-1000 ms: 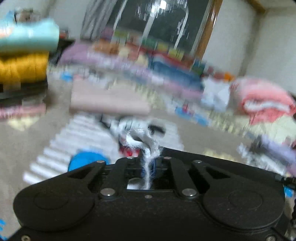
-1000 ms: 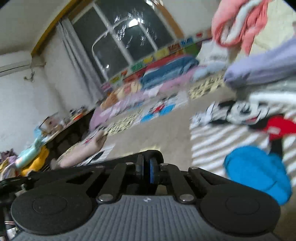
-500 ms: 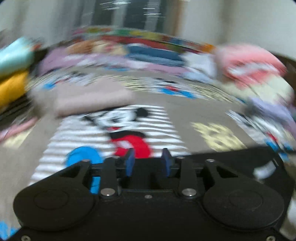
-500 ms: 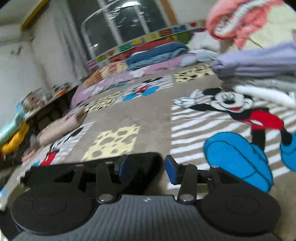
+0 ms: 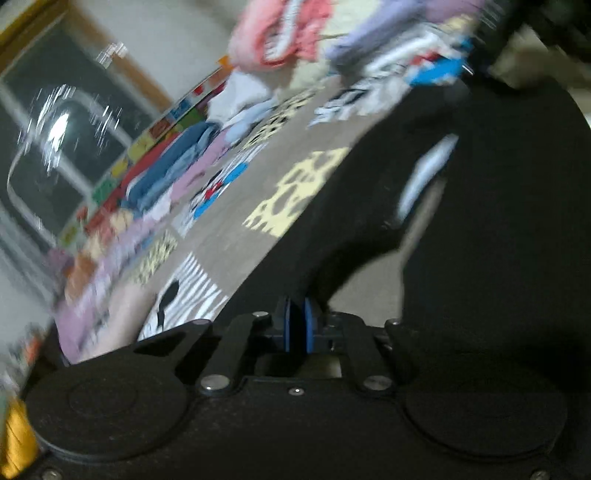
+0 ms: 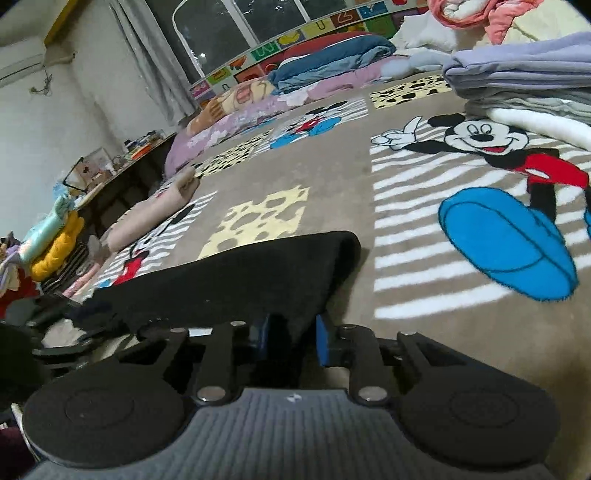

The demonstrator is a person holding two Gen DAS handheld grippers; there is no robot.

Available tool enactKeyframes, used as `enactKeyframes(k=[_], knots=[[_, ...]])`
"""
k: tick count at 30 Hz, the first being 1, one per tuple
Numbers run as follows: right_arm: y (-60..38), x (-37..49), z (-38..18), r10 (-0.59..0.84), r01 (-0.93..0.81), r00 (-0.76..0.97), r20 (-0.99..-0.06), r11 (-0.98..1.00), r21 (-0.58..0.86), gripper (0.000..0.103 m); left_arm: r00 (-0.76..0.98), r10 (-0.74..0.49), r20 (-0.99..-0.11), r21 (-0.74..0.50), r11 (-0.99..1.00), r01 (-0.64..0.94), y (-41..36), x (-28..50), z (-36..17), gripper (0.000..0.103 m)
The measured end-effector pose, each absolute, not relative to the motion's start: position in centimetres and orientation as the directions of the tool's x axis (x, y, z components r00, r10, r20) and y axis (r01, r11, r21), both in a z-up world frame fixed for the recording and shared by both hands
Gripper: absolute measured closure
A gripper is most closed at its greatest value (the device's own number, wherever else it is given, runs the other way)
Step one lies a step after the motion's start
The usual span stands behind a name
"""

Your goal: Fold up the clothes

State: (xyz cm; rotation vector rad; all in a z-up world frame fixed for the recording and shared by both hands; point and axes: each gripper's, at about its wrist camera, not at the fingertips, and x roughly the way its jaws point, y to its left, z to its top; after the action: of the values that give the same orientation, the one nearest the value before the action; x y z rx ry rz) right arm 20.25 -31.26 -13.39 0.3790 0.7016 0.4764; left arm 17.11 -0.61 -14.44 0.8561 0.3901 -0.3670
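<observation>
On the cartoon-print carpet (image 6: 332,177) a black garment (image 6: 236,280) is spread; the closing right gripper (image 6: 290,338) straddles its edge, while the left gripper (image 5: 297,328) is seemingly clamped on the cloth.

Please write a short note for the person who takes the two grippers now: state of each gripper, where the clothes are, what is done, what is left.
Left gripper: shut, blue pads together at the edge of the black garment; whether cloth is pinched is unclear, the view is blurred.
Right gripper: jaws closing around an edge of the same black garment, cloth between the pads, not yet pinched.
Clothes: the black garment lies on the cartoon rug. Folded stack at the far right, unsorted pink heap behind it.
Done: some pieces stacked.
Left: finish the grip, fold the black garment, stack it, probably then the heap.
</observation>
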Motion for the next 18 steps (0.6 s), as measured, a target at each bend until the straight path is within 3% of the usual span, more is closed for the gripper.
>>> enactKeyframes(k=[4, 7, 10, 11, 12, 13, 14, 15, 16, 18], knots=[[-32.1, 19.5, -13.4, 0.545, -0.275, 0.655, -0.524, 0.817, 0.506, 0.081, 0.862, -0.158, -0.482, 0.726, 0.48, 0.493, -0.3, 15.5, -15.4, 0.098], [-33.0, 19.2, -13.7, 0.571, -0.264, 0.647, -0.506, 0.79, 0.554, 0.08, 0.856, -0.159, -0.492, 0.716, 0.486, 0.502, -0.1, 15.4, -15.0, 0.098], [-34.2, 19.2, -14.0, 0.601, -0.241, 0.657, -0.455, 0.739, 0.629, 0.066, 0.857, -0.172, -0.485, 0.691, 0.525, 0.496, 0.1, 15.7, -13.6, 0.095], [-34.5, 19.4, -14.2, 0.608, -0.23, 0.663, -0.437, 0.721, 0.654, 0.06, 0.86, -0.179, -0.479, 0.694, 0.522, 0.495, -0.2, 15.9, -13.7, 0.088], [-34.7, 19.5, -14.4, 0.615, -0.219, 0.668, -0.419, 0.701, 0.678, 0.061, 0.862, -0.187, -0.472, 0.697, 0.519, 0.494, -0.5, 16.0, -13.8, 0.077], [-34.8, 19.9, -14.7, 0.628, -0.214, 0.662, -0.41, 0.682, 0.699, 0.062, 0.863, -0.193, -0.467, 0.7, 0.515, 0.494, -0.8, 16.2, -13.9, 0.073], [-34.7, 20.2, -15.0, 0.642, -0.209, 0.653, -0.402, 0.663, 0.719, 0.072, 0.863, -0.197, -0.465, 0.706, 0.505, 0.496, -1.3, 16.4, -14.4, 0.072], [-34.8, 20.4, -15.3, 0.654, -0.203, 0.649, -0.388, 0.641, 0.74, 0.08, 0.87, -0.19, -0.455, 0.718, 0.499, 0.485, -1.7, 16.7, -14.9, 0.083], [-35.0, 20.6, -15.5, 0.666, -0.197, 0.647, -0.372, 0.617, 0.762, 0.081, 0.876, -0.181, -0.446, 0.727, 0.498, 0.473, -2.0, 16.9, -15.2, 0.093], [-35.3, 21.0, -15.9, 0.687, -0.184, 0.643, -0.338, 0.567, 0.803, 0.089, 0.887, -0.169, -0.429, 0.753, 0.476, 0.455, -2.1, 16.7, -15.5, 0.098]])
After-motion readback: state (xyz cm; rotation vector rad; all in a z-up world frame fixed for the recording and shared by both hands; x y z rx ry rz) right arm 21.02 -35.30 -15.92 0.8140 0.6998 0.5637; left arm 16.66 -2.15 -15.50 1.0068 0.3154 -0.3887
